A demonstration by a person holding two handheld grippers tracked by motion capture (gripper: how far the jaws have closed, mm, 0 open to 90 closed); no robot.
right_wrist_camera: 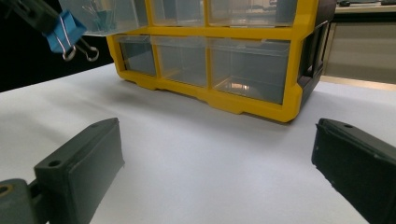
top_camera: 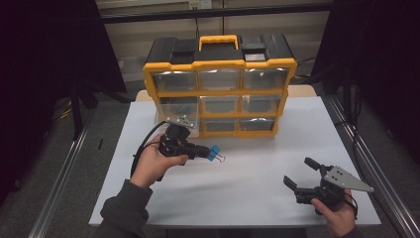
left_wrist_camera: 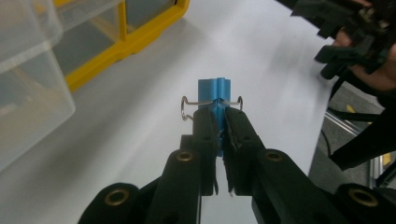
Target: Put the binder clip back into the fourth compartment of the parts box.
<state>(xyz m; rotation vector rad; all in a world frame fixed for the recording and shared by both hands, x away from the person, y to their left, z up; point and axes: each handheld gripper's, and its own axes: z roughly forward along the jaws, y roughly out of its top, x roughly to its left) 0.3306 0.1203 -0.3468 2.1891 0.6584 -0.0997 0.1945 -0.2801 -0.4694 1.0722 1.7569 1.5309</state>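
A blue binder clip (top_camera: 214,153) with silver wire handles hangs above the white table, held in my left gripper (top_camera: 207,152), which is shut on it. In the left gripper view the clip (left_wrist_camera: 214,92) sticks out past the closed fingertips (left_wrist_camera: 206,122). The right gripper view shows the clip (right_wrist_camera: 64,31) at top left. My right gripper (top_camera: 301,172) rests near the table's front right, jaws wide open and empty. A yellow and black drawer organiser (top_camera: 221,84) stands at the back. Its clear middle-left drawer (top_camera: 173,110) is pulled out, just behind the left gripper.
The white table top (top_camera: 247,168) lies bare between the two grippers. The pulled-out drawer (right_wrist_camera: 105,15) holds some clips. Metal rails (top_camera: 366,163) run along both sides of the table. The other clear drawers (top_camera: 240,104) sit closed in the organiser.
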